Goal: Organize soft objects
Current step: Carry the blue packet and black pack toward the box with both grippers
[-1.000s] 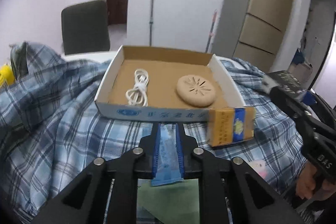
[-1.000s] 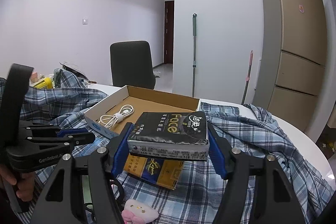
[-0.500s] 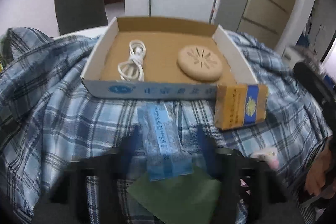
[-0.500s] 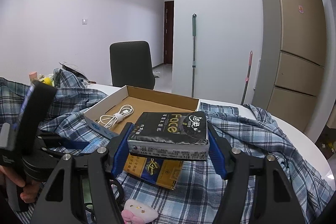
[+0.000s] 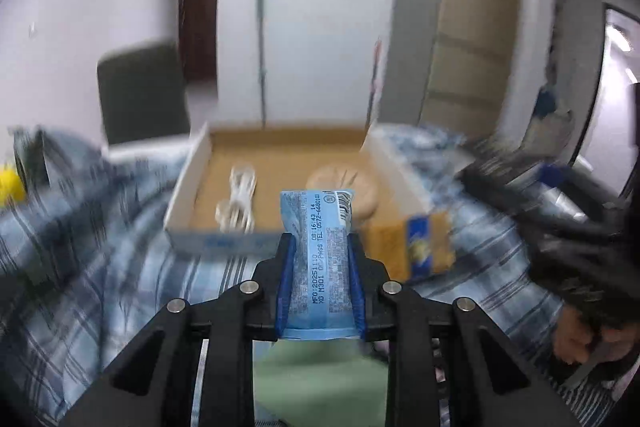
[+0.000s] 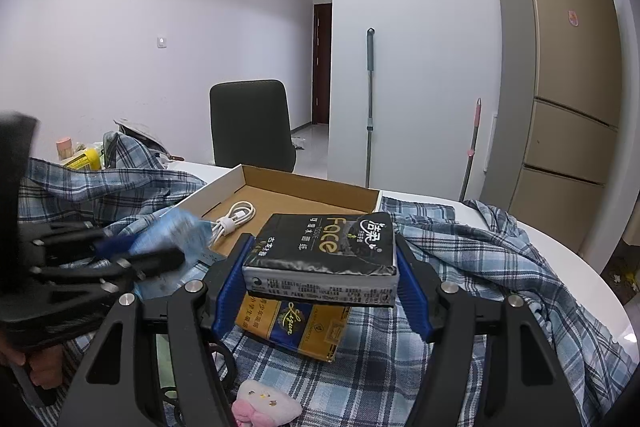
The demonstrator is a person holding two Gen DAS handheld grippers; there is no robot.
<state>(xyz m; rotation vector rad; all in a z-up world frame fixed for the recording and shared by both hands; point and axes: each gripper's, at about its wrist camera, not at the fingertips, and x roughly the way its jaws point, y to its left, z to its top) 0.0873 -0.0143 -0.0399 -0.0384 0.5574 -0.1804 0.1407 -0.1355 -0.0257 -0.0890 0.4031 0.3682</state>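
**Soft goods in hand, cardboard tray ahead**

Left tool (image 5: 320, 255): clamped on a blue tissue packet (image 5: 322, 251), held lengthwise between the blue pads, raised above the plaid cloth (image 5: 100, 247); view blurred.
Right tool (image 6: 320, 267): clamped on a black tissue pack (image 6: 326, 247), gripped by its two short sides, held level above a yellow-and-blue carton (image 6: 292, 323) that lies on the cloth.
Cardboard tray (image 6: 304, 183): open, resting on the cloth just beyond both tools; holds a coiled white cable (image 6: 234, 217) on its left and a round tan disc (image 5: 344, 189) on its right.
Pink plush toy (image 6: 266, 403): on the cloth at the near edge, beneath the right tool.
White counter (image 6: 552, 243): round edge showing right of the cloth.
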